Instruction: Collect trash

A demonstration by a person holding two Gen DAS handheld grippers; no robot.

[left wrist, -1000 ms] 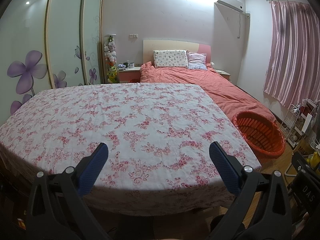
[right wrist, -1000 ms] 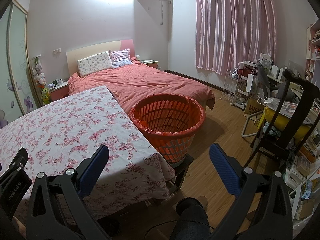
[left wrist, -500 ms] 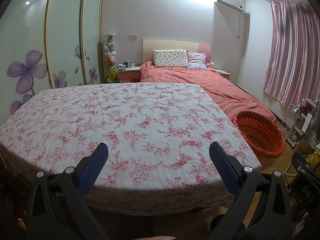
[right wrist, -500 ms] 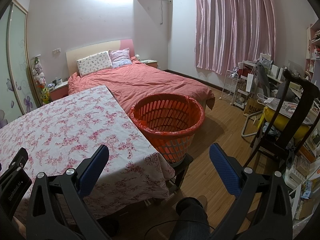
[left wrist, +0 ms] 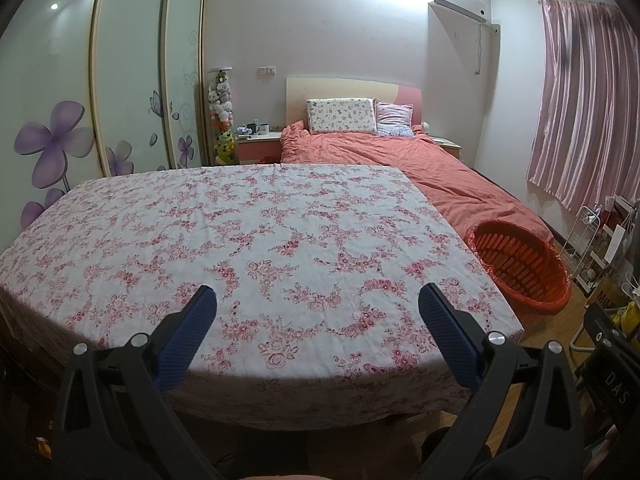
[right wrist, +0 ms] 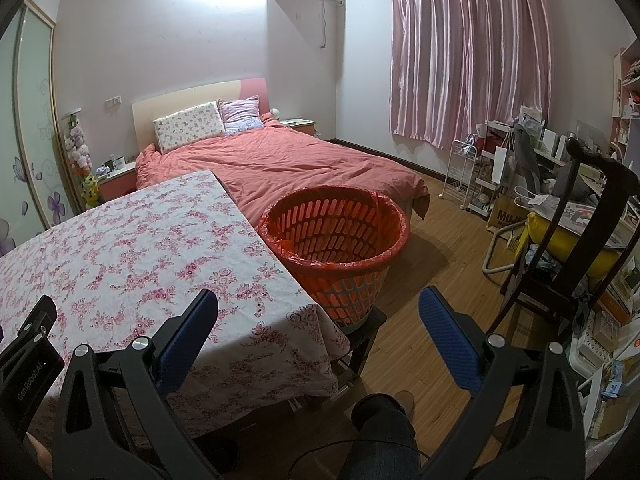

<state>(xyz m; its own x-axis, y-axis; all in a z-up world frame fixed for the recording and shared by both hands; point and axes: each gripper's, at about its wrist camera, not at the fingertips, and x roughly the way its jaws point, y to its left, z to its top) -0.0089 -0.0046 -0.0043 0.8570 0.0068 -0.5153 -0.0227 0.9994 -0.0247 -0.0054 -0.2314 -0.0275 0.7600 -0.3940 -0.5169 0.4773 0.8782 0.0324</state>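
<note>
An orange slotted basket (right wrist: 336, 236) lined with a red bag stands on a low stool beside the table's right edge; it also shows in the left wrist view (left wrist: 520, 268). The table (left wrist: 248, 232) carries a white cloth with pink flowers, and I see no trash on it. My left gripper (left wrist: 318, 300) is open and empty above the table's near edge. My right gripper (right wrist: 318, 304) is open and empty over the table's right corner, short of the basket.
A bed with a salmon cover (right wrist: 288, 164) lies behind the table and basket. A dark wooden chair (right wrist: 576, 248) with a yellow cushion and cluttered shelves stand at the right. A wardrobe with flower-printed doors (left wrist: 80, 120) lines the left wall. The person's leg (right wrist: 380, 432) is below the right gripper.
</note>
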